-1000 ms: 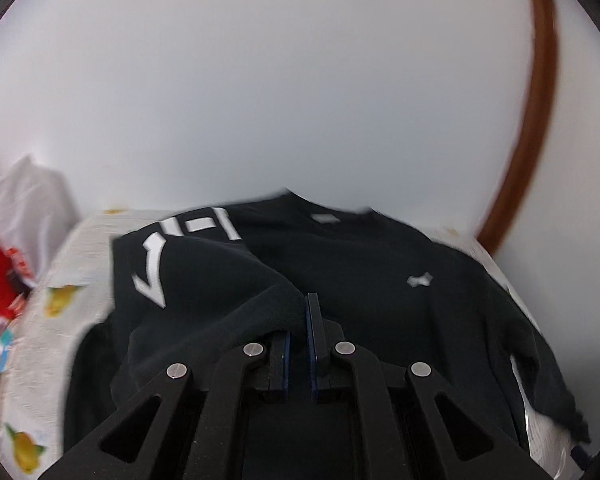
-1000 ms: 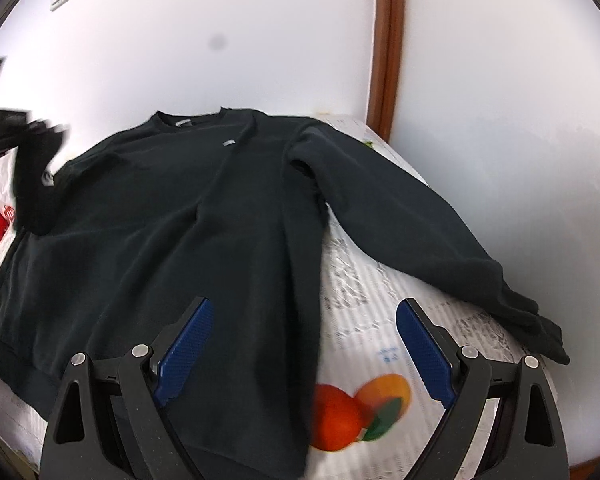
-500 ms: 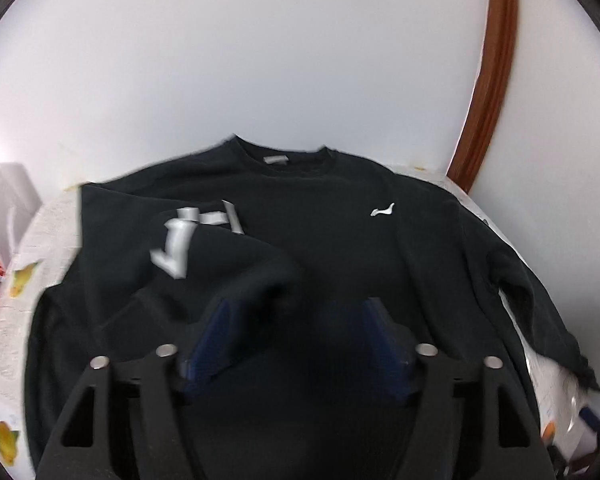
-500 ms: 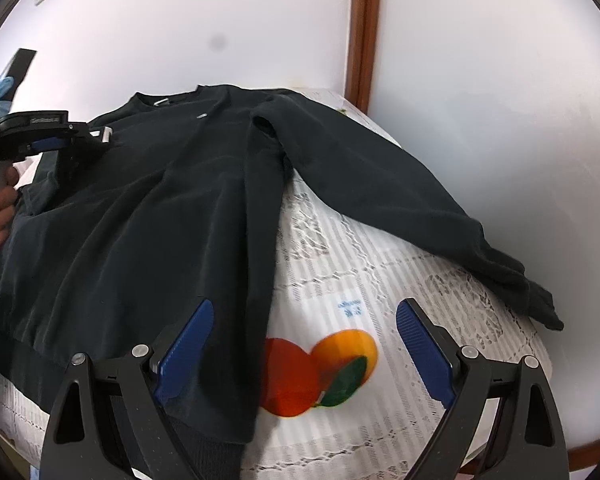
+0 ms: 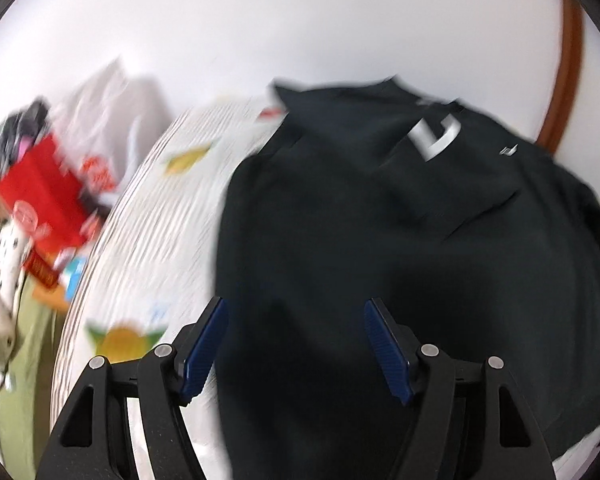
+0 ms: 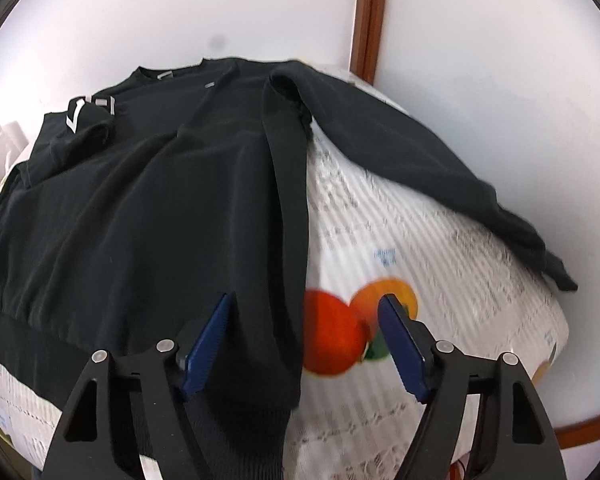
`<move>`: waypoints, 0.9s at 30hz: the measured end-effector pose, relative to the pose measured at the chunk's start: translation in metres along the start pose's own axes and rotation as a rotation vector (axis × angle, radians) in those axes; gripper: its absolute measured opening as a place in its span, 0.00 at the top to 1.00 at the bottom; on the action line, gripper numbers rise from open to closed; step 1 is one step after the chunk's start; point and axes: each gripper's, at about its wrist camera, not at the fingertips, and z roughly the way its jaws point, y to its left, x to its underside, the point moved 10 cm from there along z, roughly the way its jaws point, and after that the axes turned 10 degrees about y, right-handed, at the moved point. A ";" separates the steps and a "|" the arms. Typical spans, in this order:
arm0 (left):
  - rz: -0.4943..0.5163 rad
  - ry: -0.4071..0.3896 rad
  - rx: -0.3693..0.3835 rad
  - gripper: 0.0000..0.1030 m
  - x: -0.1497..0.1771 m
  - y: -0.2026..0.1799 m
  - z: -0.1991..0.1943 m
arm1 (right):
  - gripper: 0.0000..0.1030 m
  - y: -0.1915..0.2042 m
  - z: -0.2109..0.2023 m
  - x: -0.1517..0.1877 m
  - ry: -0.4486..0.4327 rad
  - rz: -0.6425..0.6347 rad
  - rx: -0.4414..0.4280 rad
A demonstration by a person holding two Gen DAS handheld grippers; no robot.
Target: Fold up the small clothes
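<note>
Two grippers hang over a black sweatshirt (image 6: 148, 208) spread flat on my table, whose white cloth (image 6: 428, 248) is printed with fruit. My left gripper (image 5: 296, 344) stands released, its blue pads apart above the sweatshirt's body and gripping nothing; that view is blurred. My right gripper (image 6: 304, 340) has just been closing but is not clenched: the garment's lower right edge lies between its pads, neither pad pressing on it. One sleeve (image 6: 80, 120), marked with white lettering, lies folded across the chest. The other sleeve (image 6: 420, 160) stretches out over the cloth toward the table's edge. A red box (image 5: 40, 200) sits beside the table.
</note>
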 end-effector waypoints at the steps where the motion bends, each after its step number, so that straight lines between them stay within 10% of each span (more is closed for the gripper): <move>1: -0.008 0.011 0.008 0.34 0.007 0.006 0.003 | 0.34 0.001 0.001 0.003 0.004 0.000 -0.008; 7: -0.035 0.043 0.091 0.36 0.043 0.023 0.009 | 0.58 0.012 0.001 0.003 0.002 -0.016 -0.038; 15: -0.046 -0.012 0.075 0.93 0.056 0.029 -0.004 | 0.88 0.027 0.001 -0.007 -0.030 -0.103 -0.008; 27: -0.087 0.000 0.114 0.94 0.086 0.036 -0.017 | 0.90 0.025 -0.003 -0.001 -0.003 -0.162 0.009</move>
